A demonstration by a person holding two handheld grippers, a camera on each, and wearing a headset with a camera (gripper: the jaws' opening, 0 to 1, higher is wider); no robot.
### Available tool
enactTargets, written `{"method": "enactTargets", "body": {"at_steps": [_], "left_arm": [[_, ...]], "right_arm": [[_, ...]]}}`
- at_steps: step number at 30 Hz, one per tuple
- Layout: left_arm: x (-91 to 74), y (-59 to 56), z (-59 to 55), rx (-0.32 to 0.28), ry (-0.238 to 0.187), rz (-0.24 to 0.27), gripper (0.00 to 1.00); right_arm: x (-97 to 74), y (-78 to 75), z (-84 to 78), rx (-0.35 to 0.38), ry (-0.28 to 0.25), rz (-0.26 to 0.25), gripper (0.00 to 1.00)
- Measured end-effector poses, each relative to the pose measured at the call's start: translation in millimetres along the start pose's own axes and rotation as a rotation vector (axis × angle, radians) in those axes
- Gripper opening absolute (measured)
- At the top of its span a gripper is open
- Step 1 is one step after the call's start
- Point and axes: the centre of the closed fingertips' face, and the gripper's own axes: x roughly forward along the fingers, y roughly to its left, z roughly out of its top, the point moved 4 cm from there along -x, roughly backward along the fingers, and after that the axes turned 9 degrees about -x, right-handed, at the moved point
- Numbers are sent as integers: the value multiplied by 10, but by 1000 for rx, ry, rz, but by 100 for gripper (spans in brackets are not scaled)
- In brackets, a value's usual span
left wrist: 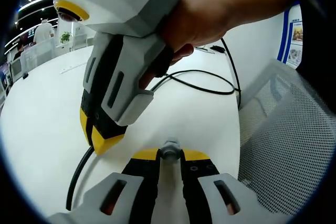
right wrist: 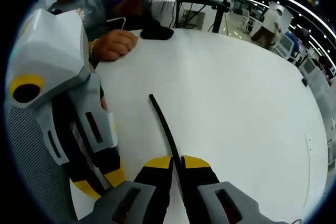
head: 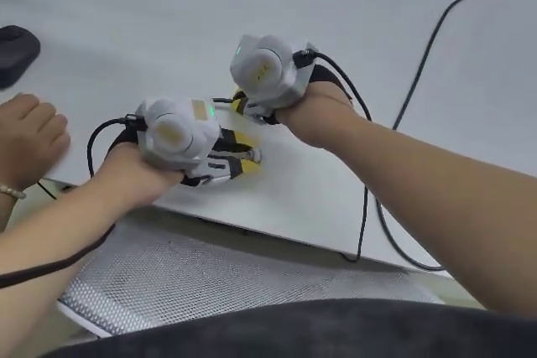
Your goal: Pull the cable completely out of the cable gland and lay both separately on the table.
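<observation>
Left gripper view: nearest, the left gripper (left wrist: 169, 157) has its jaws closed on the grey cable gland (left wrist: 169, 147), low over the white table (left wrist: 42, 119). Just beyond, the right gripper (left wrist: 98, 142) pinches the black cable (left wrist: 78, 175), which runs apart from the gland.

Looks like hard moulded plastic on the left gripper (left wrist: 170, 156) and right gripper (right wrist: 177, 161): white-grey shells with a satin sheen, black jaws, matt yellow tips. Cable (right wrist: 163, 121): smooth black rubbery jacket, slight gloss. Cable gland (left wrist: 169, 148): dull grey, plastic or metal unclear. Table (head: 336, 31): smooth white, low sheen. Mesh panel (left wrist: 283, 129): perforated, pale grey, matt.
</observation>
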Motion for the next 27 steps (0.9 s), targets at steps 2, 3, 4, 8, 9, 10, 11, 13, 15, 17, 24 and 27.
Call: {"method": "enactTargets", "body": {"at_steps": [2,3,4,8,9,10,11,13,15,17,24,27], "left_arm": [[-2,8,-16,7,11,5,16],[-3,9,-18,13,13,7,16],[-2,10,-25,13,18,8,16],[6,10,-32,26,24,12,16],[8,9,-36,25,26,12,16],[9,12,-33,24,25,13,16],[9,15,-32,23,27,15,16],[5,21,-30,14,26,20,17],[0,25,-27,14,28,25,18],[-5,24,-24,12,30,30,20],[-84,1,59,6,8,41,27],[-187,-25,145,-16,-25,39,34]], "right_arm": [[7,12,-20,-2,7,-3,2],[11,18,-35,-4,9,-5,3],[13,21,-46,-4,13,-6,4],[-19,9,-63,2,14,-20,7],[-40,2,-64,2,12,-24,8],[-72,-11,-62,6,6,-30,9],[-94,-20,-57,11,2,-33,9],[-147,-33,-42,19,-12,-40,11],[-230,-48,-35,19,-24,-51,11],[-326,-60,-37,30,-37,-62,12],[-783,-33,-80,97,-115,-131,19],[-987,-12,-175,196,-157,-163,21]]}}
